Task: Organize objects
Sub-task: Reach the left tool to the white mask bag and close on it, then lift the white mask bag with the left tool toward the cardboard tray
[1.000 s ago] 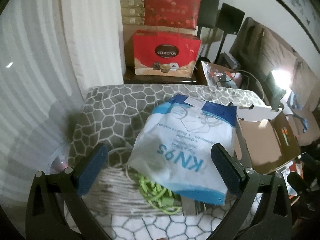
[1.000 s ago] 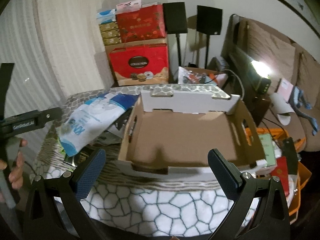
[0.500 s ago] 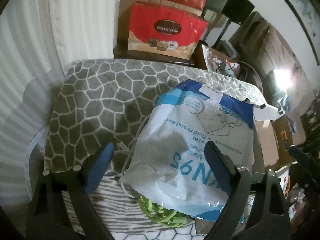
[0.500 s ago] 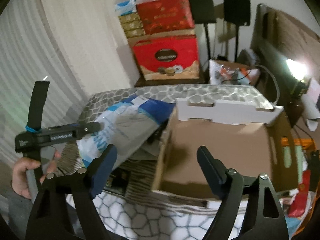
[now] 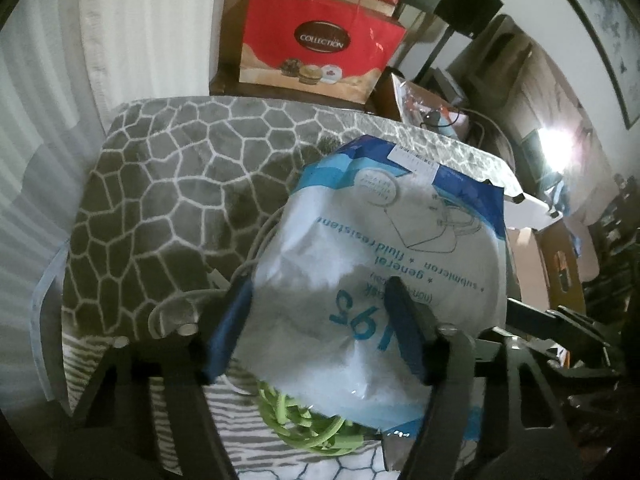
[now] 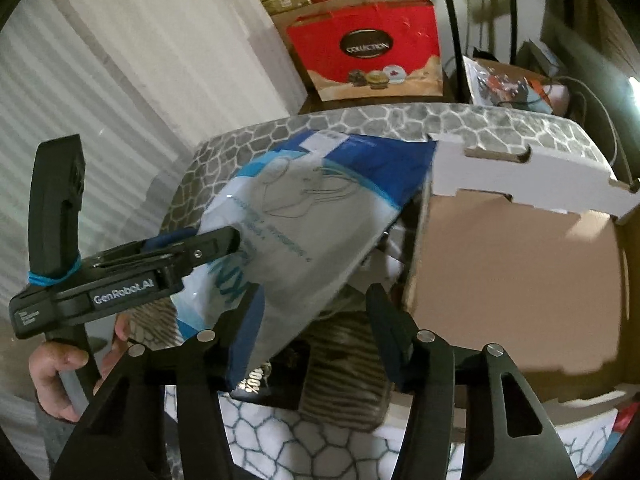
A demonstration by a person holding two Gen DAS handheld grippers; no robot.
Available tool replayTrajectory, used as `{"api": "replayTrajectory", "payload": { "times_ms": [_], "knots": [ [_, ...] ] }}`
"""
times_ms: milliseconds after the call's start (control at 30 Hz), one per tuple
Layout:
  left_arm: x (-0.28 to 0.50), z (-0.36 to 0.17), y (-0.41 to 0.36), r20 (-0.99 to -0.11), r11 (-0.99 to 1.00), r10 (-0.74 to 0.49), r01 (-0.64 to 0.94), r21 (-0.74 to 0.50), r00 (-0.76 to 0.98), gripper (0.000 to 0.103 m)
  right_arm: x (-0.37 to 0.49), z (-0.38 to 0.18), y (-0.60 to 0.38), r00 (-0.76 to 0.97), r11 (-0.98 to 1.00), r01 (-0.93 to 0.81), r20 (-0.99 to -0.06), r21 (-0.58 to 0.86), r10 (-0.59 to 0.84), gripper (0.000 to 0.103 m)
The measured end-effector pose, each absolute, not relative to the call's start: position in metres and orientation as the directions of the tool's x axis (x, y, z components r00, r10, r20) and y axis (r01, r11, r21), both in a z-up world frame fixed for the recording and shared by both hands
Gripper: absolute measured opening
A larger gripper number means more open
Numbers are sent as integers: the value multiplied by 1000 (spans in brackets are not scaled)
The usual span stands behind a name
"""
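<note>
Left gripper (image 5: 320, 320) pinched the KN95 mask bag (image 5: 384, 264) at its near edge, on the tabletop (image 5: 180, 184). Right gripper (image 6: 316, 320) spread, holding nothing. Cardboard box (image 6: 516, 280) at 3 o'clock of the bag. Green cable (image 5: 304, 424) under it.

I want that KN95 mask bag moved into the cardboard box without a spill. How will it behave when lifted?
The mask bag is thin glossy plastic, creased and puffy, so it will probably sag around the left claw and may slip. It looks light for its size. The green cord beneath it might drag along.
</note>
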State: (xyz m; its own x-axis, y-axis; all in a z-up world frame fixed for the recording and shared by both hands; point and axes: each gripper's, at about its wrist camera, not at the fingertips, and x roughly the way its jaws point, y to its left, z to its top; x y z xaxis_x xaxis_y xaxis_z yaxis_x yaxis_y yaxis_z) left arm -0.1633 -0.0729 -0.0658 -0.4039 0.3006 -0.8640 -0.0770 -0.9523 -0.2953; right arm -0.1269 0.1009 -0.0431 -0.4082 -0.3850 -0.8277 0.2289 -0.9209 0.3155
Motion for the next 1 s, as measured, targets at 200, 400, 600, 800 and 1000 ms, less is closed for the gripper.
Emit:
{"api": "replayTrajectory", "payload": {
  "times_ms": [200, 400, 600, 800, 1000],
  "knots": [
    [-159, -66, -76, -855, -944, 322, -68, -323, -407, 38, -131, -49, 88, -376, -912, 239, -835, 332, -402, 43],
    [-150, -55, -83, -815, -916, 384, -67, -396, -433, 3, -130, -41, 84, -418, -915, 265, -819, 303, -392, 21],
    [-137, -26, -71, -763, -890, 444, -134, -435, -471, 0, -122, -24, 81, -459, -908, 320, -794, 271, -399, 11],
    [-142, -25, -62, -798, -925, 371, -117, -361, -474, 32, -114, -10, 86, -487, -903, 338, -772, 265, -409, 6],
    [-146, -55, -73, -803, -885, 442, -47, -463, -400, 74, -107, 1, 100, -507, -908, 331, -763, 258, -401, 6]
  ]
}}
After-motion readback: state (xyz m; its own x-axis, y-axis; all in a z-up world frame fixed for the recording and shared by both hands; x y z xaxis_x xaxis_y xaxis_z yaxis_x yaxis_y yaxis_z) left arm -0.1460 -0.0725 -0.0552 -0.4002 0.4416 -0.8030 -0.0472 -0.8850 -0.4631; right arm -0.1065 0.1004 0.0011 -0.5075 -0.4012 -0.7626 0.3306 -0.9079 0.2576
